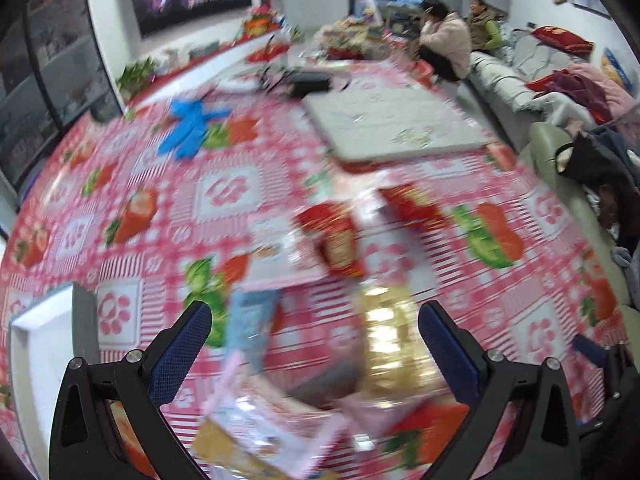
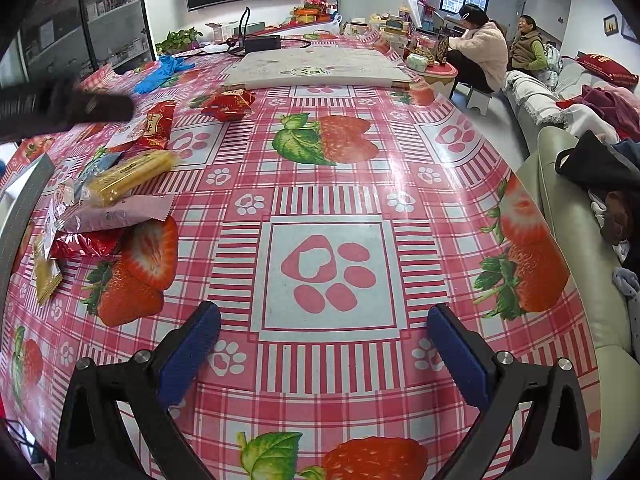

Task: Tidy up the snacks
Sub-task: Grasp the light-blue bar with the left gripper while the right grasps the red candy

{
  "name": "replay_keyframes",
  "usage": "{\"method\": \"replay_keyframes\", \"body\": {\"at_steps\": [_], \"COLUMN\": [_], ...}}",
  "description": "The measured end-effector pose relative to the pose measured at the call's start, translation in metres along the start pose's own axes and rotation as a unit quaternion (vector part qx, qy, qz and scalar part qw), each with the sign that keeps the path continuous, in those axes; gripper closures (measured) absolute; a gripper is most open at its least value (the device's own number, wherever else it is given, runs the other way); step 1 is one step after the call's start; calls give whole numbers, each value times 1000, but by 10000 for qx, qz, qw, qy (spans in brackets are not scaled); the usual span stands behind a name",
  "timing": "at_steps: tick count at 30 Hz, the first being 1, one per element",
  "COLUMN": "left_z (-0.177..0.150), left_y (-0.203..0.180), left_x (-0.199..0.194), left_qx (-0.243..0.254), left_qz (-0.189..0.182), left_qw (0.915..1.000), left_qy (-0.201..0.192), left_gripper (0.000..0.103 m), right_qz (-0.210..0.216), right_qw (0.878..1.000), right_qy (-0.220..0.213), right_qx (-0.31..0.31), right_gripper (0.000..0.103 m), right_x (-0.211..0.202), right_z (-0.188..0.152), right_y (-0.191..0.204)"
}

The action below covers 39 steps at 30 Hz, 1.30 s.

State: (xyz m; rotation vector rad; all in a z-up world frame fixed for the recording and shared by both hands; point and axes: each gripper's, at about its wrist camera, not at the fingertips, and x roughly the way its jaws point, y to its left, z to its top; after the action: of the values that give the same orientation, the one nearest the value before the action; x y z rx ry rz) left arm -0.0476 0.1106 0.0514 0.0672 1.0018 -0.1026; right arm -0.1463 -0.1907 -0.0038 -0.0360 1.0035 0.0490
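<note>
Left tool wide open, empty, above blurred snack pile on worktop. Right tool wide open, empty; snack pile lies far to its left.

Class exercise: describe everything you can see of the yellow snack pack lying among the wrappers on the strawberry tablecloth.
The yellow snack pack is a long, clear-looking wrapper that seems to hold pale yellow sticks side by side, with small print too fine to read. It lies flat and slanted at the table's left side, resting partly on a pink packet and beside a blue one. In the blurred left wrist view it shows as a shiny gold shape ahead of the open jaws, which are not touching it.
</note>
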Motion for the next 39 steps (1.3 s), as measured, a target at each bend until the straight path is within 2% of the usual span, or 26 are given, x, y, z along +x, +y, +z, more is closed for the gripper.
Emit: {"method": "replay_keyframes", "body": {"at_steps": [4, 8, 9, 13, 19, 25, 31, 36, 38, 39], "left_z": [-2, -5, -6, -13, -23, -19, -18, -17, -15, -16], "left_y": [36, 47, 46, 50, 52, 48, 48, 47, 44, 42], "left_x": [31, 55, 58, 55, 47, 48, 49, 49, 50, 48], "left_qx": [-429, -407, -186, -57, 57, 8, 22, 48, 89, 115], "left_qz": [-286, -218, 51, -90, -151, -106, -107, -109, -137, -165], "left_qw": [9966, 9944, 9958, 9974, 9995, 9987, 9988, 9984, 9977, 9976], "left_qy": [642, 953, 893, 719, 287, 491, 482, 553, 652, 663], "left_gripper": [0, 0, 0, 0, 0, 0, 0, 0, 2, 6], "right_qz": [-11, -15, -16, -28, 102, 525, 623, 738, 432, 184], "right_qw": [10000, 10000, 10000, 9997, 9944, 9895, 9906, 9871, 9908, 9930], "right_qy": [11, 61, 67, 242, 1044, 1344, 1139, 1322, 1237, 1156], "right_qx": [14, 23, 23, 12, -125, -14, 441, 517, 349, 126], "right_gripper": [0, 0, 0, 0, 0, 0, 0, 0, 14, 38], "right_x": [-1, -1, -1, 3, 22, 59, 87, 115, 118, 115], "right_z": [0, 3, 3, 9, 43, 100, 162, 185, 187, 188], "right_y": [2, 1, 1, 1, 11, 30, 37, 53, 62, 66]}}
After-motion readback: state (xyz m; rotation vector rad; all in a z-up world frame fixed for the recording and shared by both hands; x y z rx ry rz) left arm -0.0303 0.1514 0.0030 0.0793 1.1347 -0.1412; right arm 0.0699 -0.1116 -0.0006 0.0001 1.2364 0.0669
